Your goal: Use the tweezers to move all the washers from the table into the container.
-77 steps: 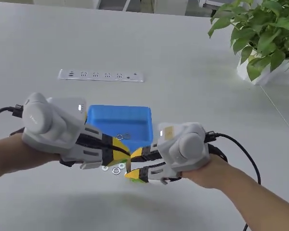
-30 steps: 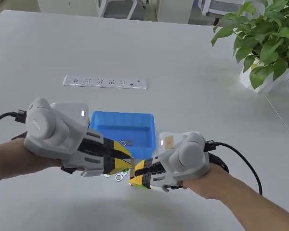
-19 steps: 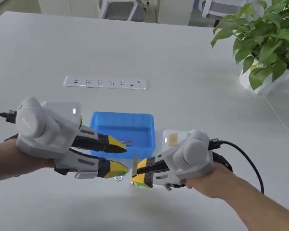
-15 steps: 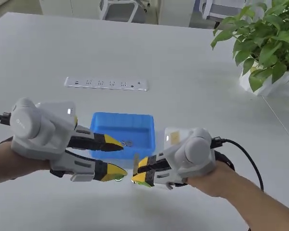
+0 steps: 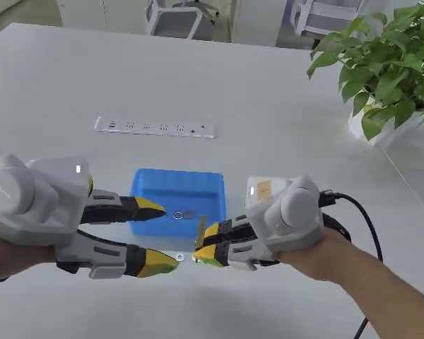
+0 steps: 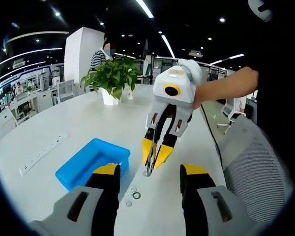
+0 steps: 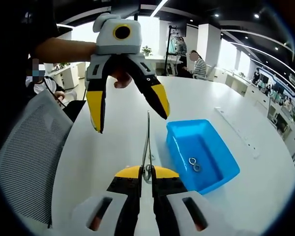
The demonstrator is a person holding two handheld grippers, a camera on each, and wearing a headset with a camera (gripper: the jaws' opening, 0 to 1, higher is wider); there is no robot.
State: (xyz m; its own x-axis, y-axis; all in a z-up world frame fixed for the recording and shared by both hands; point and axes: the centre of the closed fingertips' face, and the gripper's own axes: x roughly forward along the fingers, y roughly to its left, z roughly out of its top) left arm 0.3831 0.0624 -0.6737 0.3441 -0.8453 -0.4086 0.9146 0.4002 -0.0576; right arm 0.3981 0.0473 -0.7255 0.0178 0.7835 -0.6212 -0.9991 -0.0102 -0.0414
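Washers [image 6: 136, 195] not yet moved lie loose on the table [image 5: 283, 148] close to its near edge. They are small flat metal rings, just beside one another, on the smooth pale grey top between your two grippers. Your left gripper [image 5: 165, 234] hangs over that spot with its yellow-tipped jaws spread wide and nothing between them, so it looks parked out of the way rather than working. Your right gripper [image 5: 201, 251] has its jaws pressed together on the tweezers [image 7: 147, 140]. It pinches the thin steel blades low down, probably so that the squeeze carries through to the fine points. Those points reach forward toward the left gripper, and whether they carry a washer is too small to tell.

Just beyond the loose rings, toward the middle of the table, sits the container [image 5: 177, 185], a shallow blue plastic tray with rounded corners and glossy walls. Its near wall is close to the loose rings, which I judge keeps each carry short. A pair of washers [image 7: 192, 161] already rests on its floor near that wall, side by side; I cannot tell if they touch.

Well apart, toward the far edge, a long white power strip [image 5: 155, 128] lies flat. At the right edge stands a leafy green plant [image 5: 381, 63] in a white pot.
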